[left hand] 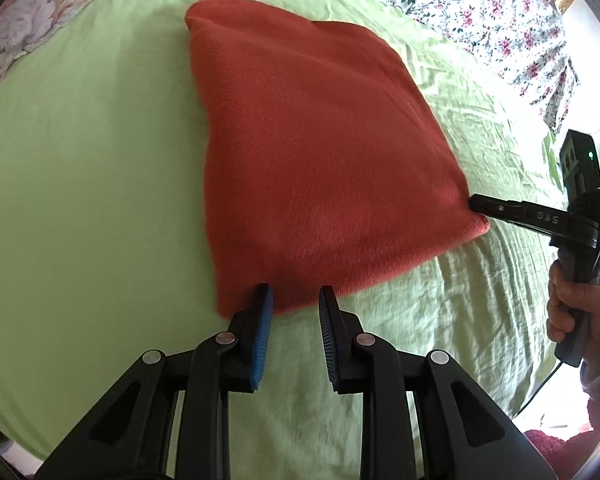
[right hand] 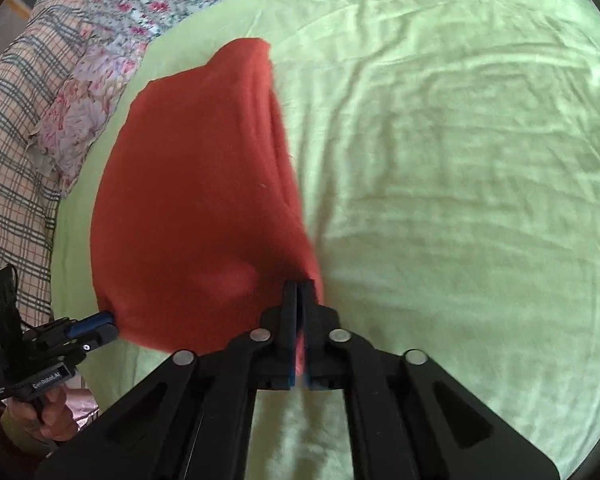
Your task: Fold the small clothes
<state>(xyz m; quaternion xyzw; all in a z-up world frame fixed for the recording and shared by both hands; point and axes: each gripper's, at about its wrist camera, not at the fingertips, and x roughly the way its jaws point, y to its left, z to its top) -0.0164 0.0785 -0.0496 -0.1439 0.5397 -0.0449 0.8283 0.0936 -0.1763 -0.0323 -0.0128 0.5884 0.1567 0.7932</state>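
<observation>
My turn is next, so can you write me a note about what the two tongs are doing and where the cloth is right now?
Left tongs: open, at the near edge of the red cloth, not gripping.
Right tongs: shut on the cloth's near right corner.
The cloth lies folded on the green sheet.
Done: at least one fold, judging by the layered edge.
Left: probably grip with the left tongs and fold again, then smooth.

Left gripper [left hand: 294, 296] low, jaws spread apart, right gripper [right hand: 299, 292] jaws pressed together, pinching red fabric
</observation>
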